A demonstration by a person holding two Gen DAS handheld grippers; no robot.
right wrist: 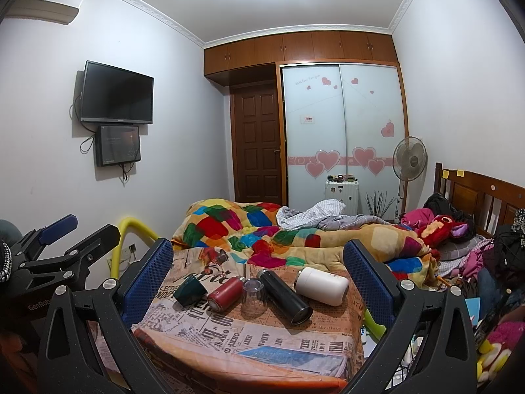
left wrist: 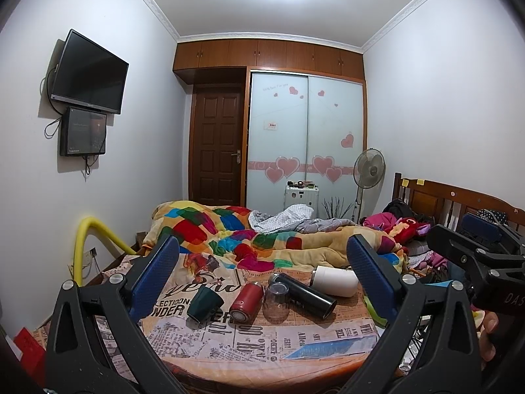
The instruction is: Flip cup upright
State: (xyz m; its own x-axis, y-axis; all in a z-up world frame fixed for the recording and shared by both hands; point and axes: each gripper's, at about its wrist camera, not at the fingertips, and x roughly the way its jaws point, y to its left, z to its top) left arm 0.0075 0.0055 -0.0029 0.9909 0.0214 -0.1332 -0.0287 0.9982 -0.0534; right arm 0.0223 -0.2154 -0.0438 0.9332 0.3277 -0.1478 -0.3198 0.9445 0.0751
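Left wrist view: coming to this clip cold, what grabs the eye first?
A row of five drinking vessels on the newspaper-print cover: a green cup tipped over at the left, then a red bottle, a clear glass mouth down, a black flask and a white bottle lying down. Behind them is a patchwork blanket. Both grippers' jaws are open and empty.

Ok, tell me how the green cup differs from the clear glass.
The green cup is opaque dark green and lies tipped on its side; the clear glass is transparent and stands inverted, base up. The green cup is at the row's left end, the clear glass mid-row. Both rest on the newsprint cloth, ungripped.
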